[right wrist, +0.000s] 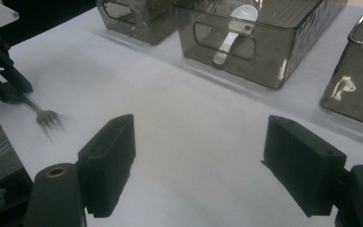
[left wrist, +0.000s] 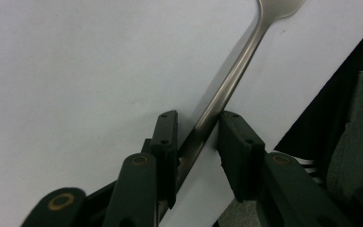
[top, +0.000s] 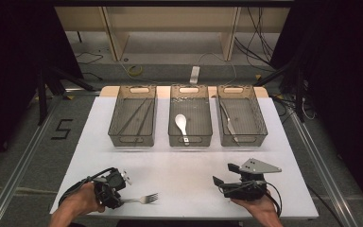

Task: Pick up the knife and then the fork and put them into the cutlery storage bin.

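A metal fork [top: 144, 199] lies on the white table near the front left, tines to the right. My left gripper [top: 122, 201] is down at its handle. In the left gripper view the fork handle [left wrist: 236, 71] runs slantwise between the jaws of my left gripper [left wrist: 198, 132]; it rests against the left pad [left wrist: 168, 142], and a strip of table shows beside the right pad [left wrist: 238, 151]. At the front right my right gripper [top: 223, 174] is held wide open and holds nothing. The right gripper view has my right gripper [right wrist: 198, 161] over bare table, with the blurred fork [right wrist: 45, 116] far left.
Three smoky clear bins stand in a row at the back. The left bin [top: 132, 140] holds thin sticks, the middle bin [top: 190, 140] a white spoon [top: 181, 123], the right bin [top: 242, 140] a knife [top: 229, 125]. The table's front edge runs close by both hands.
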### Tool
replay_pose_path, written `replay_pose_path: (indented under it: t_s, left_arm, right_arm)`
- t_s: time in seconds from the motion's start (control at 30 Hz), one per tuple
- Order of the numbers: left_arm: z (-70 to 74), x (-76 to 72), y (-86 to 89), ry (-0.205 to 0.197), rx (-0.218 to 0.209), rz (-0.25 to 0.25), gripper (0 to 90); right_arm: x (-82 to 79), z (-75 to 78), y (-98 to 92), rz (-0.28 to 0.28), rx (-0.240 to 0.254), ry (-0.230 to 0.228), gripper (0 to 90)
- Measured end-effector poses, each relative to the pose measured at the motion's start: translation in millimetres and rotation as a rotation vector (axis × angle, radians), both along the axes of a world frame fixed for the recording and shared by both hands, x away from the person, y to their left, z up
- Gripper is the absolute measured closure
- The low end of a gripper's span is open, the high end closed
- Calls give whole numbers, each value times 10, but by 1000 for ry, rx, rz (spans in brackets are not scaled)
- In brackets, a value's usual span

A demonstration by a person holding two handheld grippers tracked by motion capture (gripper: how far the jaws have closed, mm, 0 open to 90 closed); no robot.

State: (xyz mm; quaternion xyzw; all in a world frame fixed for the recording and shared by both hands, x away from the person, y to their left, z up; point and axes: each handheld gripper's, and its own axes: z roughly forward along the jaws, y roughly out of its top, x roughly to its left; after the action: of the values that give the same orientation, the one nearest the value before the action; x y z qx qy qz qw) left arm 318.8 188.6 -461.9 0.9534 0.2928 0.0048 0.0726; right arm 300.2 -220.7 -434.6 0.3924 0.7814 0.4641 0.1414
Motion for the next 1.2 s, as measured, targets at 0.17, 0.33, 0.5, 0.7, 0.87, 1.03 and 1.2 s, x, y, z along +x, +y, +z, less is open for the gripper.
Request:
replay_pose_path:
  t_s: [0.17,0.33,0.5,0.7,0.87,1.03,1.2]
  left_arm:
    - [-2,5,7,-4,-3,-8,739]
    - [-5,22,45,1,-31,-6,802]
    - [-7,30,74,8,-54,10,810]
    - [-8,91,120,31,-111,43,813]
    - [5,118,156,35,-135,58,813]
    - [62,138,153,30,-172,80,814]
    - [80,153,165,32,-189,89,815]
  right_arm:
    - [2,-4,3,-3,-6,1,266]
    - [4,-5,6,-4,-5,3,266]
    - [1,-1,8,0,-9,-2,266]
    - [9,-5,11,1,-6,5,267]
    - [1,3,17,3,-6,-1,268]
    - [-8,5,34,8,2,0,268]
    - [-39,18,96,32,11,-2,270]
